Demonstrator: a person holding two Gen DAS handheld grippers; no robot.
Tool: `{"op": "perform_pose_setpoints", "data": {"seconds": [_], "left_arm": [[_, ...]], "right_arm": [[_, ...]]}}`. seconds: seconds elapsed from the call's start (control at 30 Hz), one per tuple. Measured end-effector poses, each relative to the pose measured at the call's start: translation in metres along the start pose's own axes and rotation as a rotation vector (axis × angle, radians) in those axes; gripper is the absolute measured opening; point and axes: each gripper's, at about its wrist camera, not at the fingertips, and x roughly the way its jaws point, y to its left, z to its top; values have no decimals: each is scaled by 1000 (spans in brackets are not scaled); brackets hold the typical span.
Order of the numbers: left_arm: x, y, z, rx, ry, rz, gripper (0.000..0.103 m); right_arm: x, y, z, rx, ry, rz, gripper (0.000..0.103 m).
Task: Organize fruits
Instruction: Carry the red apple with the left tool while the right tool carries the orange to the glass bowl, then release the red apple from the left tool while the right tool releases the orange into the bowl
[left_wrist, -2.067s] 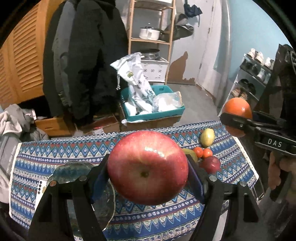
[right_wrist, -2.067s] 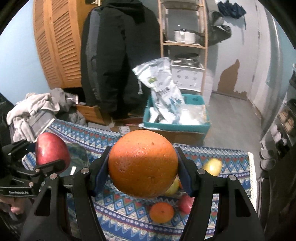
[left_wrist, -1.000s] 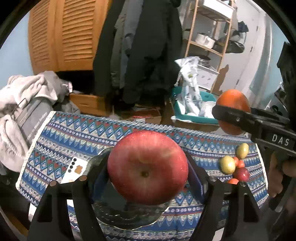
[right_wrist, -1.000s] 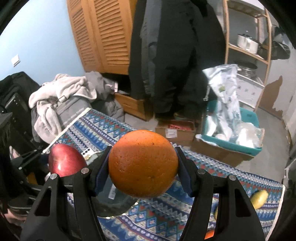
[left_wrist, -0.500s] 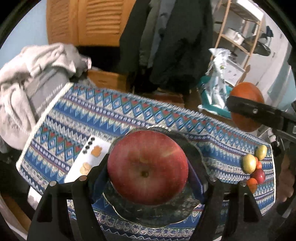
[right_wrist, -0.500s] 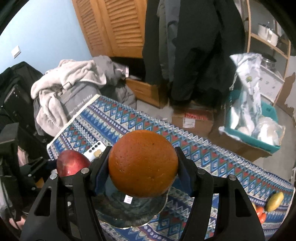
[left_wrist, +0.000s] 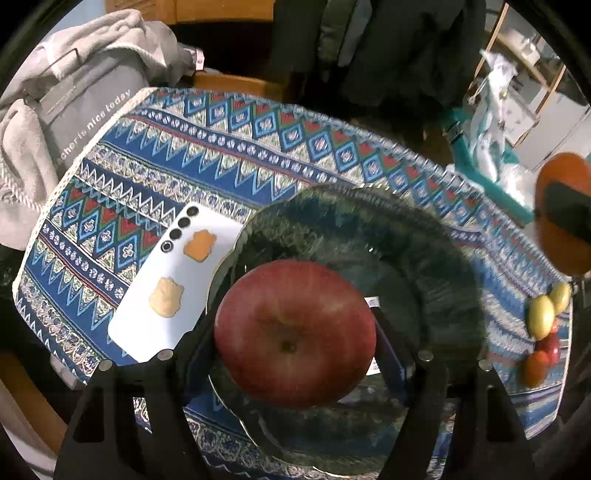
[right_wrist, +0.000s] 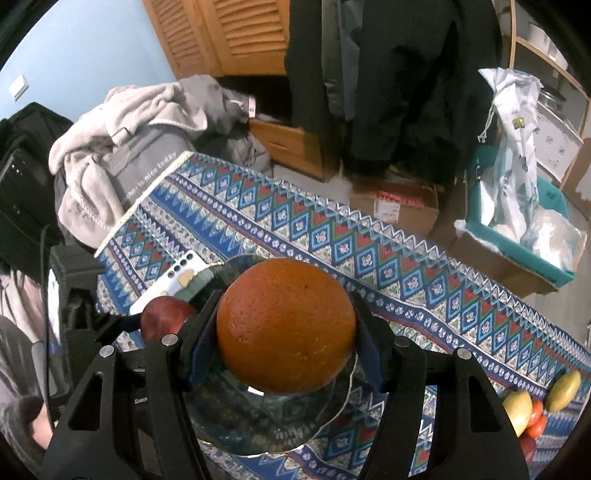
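Left wrist view shows our left tongs (left_wrist: 295, 339) pinching the apple (left_wrist: 294, 332) above the glass plate (left_wrist: 424, 258), ready to set down; our right tongs (right_wrist: 286, 326) clamp the orange (right_wrist: 286, 325) over that plate, near the surface's left edge.

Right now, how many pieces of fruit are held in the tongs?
2: a red apple in the left tongs and an orange in the right tongs, both over the glass plate. None looks hidden.
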Motion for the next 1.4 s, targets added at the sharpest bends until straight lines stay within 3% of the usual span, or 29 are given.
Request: {"op": "perform_pose_setpoints", "data": {"seconds": [0.47,0.7,1.23,1.4], "left_arm": [[36,0,-10,11,95,32,78],[1,3,-2,4,-21,20,83],[-24,26,1,-61,-54,9,83],[-25,26,0,-65,-53,5,83]], "right_arm": [[26,0,-11,-4,72,-6,65],[42,-1,-17,1,118,6,65],[101,3,-42,-31,253,23,66],[98,-1,-40,-17,229,30,67]]}}
